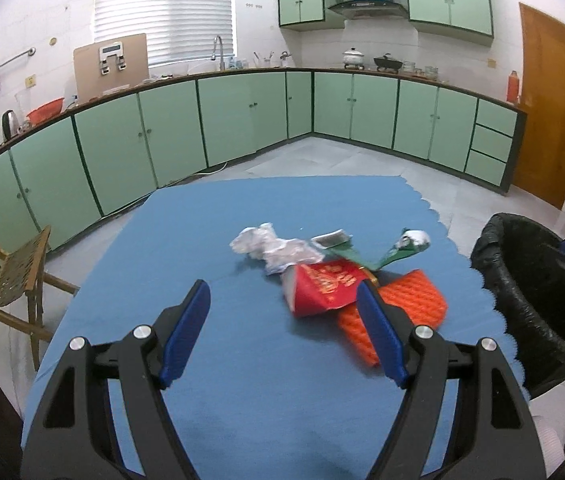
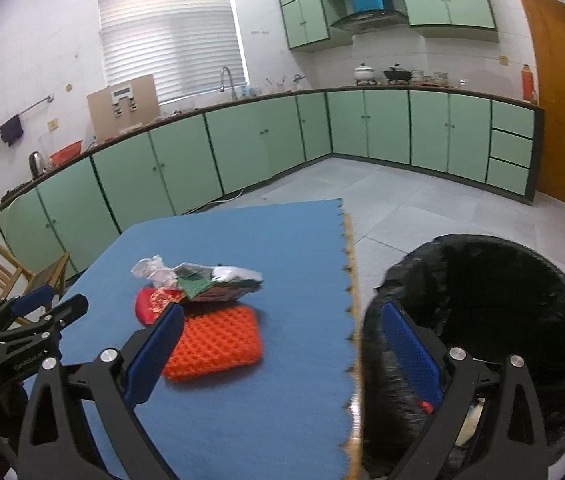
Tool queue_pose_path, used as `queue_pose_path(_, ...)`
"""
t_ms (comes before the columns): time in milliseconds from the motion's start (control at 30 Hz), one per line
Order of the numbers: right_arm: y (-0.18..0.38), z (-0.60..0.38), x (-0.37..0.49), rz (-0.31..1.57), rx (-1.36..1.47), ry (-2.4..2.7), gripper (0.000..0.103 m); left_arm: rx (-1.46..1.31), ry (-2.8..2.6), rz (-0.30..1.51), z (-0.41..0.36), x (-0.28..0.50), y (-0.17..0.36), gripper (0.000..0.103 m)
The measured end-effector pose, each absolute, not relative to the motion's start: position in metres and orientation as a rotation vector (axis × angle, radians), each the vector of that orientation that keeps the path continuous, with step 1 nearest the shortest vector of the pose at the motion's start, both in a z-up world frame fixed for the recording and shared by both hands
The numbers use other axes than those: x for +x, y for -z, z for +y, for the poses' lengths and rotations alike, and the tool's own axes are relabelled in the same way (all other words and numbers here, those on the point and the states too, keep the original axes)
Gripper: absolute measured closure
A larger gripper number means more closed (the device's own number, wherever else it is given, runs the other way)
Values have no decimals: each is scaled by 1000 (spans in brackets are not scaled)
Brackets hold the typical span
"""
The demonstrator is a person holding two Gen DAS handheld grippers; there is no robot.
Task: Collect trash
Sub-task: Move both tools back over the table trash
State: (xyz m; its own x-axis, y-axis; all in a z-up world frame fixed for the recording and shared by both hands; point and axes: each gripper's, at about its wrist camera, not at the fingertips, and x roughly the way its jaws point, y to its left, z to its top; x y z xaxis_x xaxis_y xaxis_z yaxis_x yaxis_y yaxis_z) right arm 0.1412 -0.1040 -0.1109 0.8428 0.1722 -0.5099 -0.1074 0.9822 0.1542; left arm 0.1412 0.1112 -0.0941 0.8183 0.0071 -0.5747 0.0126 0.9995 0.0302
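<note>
A pile of trash lies on the blue table mat (image 1: 218, 392): a crumpled white plastic wrapper (image 1: 270, 246), a red paper packet (image 1: 322, 288), an orange foam net (image 1: 398, 312), a green and silver snack wrapper (image 1: 406, 244) and a small silver packet (image 1: 332, 240). My left gripper (image 1: 282, 332) is open and empty, just short of the red packet. My right gripper (image 2: 282, 348) is open and empty, above the mat's right edge beside the bin. The orange foam net (image 2: 214, 344), the red packet (image 2: 154, 304) and the wrappers (image 2: 218, 280) show left of it.
A bin lined with a black bag (image 2: 482, 320) stands right of the table; it also shows in the left wrist view (image 1: 530, 292). A wooden folding chair (image 1: 10, 280) stands left of the table. Green kitchen cabinets (image 1: 242, 120) line the far walls.
</note>
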Motion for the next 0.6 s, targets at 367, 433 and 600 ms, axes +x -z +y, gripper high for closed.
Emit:
queue_pose_path(367,157,-68,176,641,87,-175,7,37,-42,652,141,150,118,30)
queue_pose_path(433,163,-65,181,655,85,-175,7,38,-45,660,142,154,122,30)
queue_pose_path(600,175,-60,193,690,71,-176,8,40,-42,672,143,160,129,30)
